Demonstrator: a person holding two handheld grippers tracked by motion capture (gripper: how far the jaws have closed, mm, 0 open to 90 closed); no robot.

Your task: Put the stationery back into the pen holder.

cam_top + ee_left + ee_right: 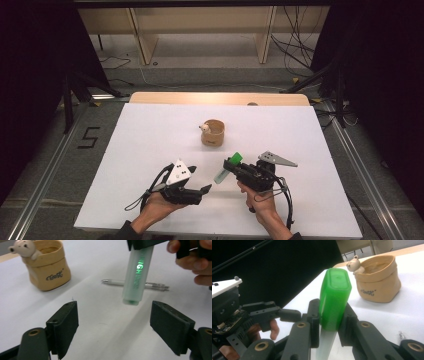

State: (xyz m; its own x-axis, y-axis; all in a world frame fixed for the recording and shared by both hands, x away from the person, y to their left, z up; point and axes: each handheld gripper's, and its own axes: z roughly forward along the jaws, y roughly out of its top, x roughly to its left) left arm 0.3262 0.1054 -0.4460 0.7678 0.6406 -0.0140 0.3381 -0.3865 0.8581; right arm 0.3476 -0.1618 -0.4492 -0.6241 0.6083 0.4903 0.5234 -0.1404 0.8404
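Near the bench's [150,130] front edge, my right tongs [231,165] clamp the green highlighter [227,168], which hangs just above the surface. My left tongs [205,189], at its seven o'clock, gape empty. At twelve o'clock stands a tan pouch [213,133].

Highlighter [334,300] lower body hidden behind fingers; pen [140,285] middle hidden behind highlighter.
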